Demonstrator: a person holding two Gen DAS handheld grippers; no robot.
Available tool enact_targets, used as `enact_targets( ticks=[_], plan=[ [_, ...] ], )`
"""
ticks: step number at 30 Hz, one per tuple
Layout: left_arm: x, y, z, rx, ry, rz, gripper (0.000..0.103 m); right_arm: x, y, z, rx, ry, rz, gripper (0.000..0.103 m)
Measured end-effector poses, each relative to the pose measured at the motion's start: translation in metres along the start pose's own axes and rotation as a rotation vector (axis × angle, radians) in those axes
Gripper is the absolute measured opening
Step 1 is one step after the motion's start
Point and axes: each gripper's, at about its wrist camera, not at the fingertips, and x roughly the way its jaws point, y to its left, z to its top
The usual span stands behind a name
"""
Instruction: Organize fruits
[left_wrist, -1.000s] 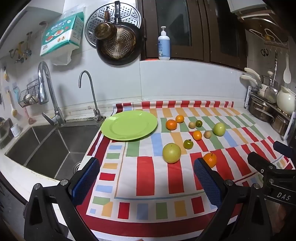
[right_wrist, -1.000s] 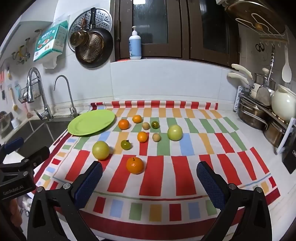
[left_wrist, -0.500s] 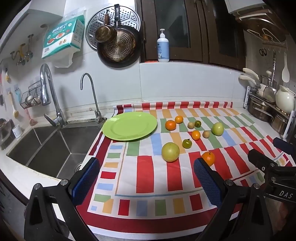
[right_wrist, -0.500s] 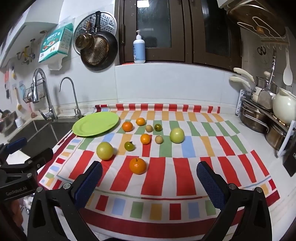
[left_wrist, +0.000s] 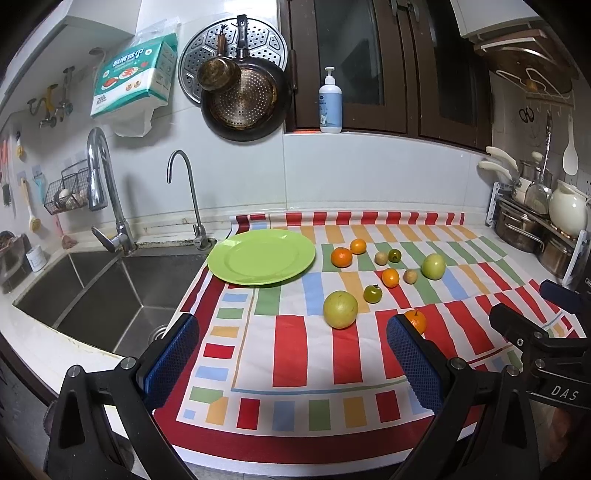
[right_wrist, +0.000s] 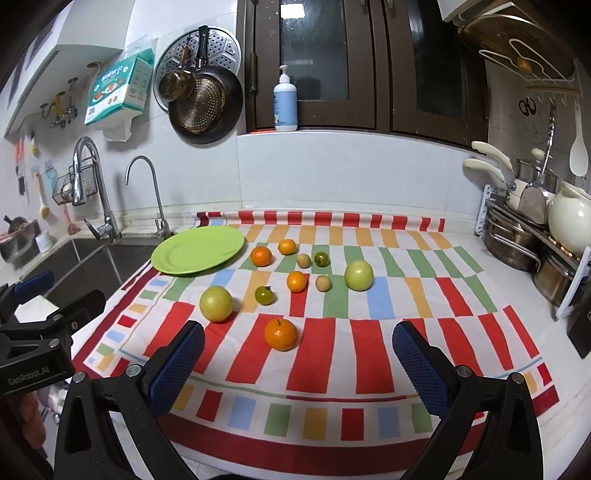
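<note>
A green plate (left_wrist: 261, 257) (right_wrist: 198, 249) lies empty at the back left of a striped cloth (left_wrist: 288, 354). Several fruits lie to its right: a yellow-green apple (left_wrist: 340, 309) (right_wrist: 216, 303), a green apple (left_wrist: 433, 266) (right_wrist: 358, 275), a stemmed orange (right_wrist: 280, 334) (left_wrist: 416, 320), smaller oranges (right_wrist: 261, 256), small green tomatoes (right_wrist: 264, 295) and small brown fruits (right_wrist: 323, 283). My left gripper (left_wrist: 291, 362) is open and empty over the cloth's front. My right gripper (right_wrist: 297, 363) is open and empty, just short of the stemmed orange.
A double sink (left_wrist: 92, 291) with two taps (left_wrist: 107, 192) lies left of the cloth. A rack with pots and a white kettle (right_wrist: 535, 243) stands at the right. Pans (left_wrist: 243, 99) hang on the back wall, a soap bottle (left_wrist: 330, 103) on the ledge.
Both grippers have drawn back and risen a little from the counter; the fruits sit slightly farther away. Nothing was grasped or moved.
</note>
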Motion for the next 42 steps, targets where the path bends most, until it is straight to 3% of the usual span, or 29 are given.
enact_targets(
  ticks=[42],
  plan=[
    [-0.0012,0.0045,-0.0014,-0.005,-0.025,-0.025,0.103,-0.0015,0.0034,0.0004,0.002,-0.018,0.019,0.103]
  ],
)
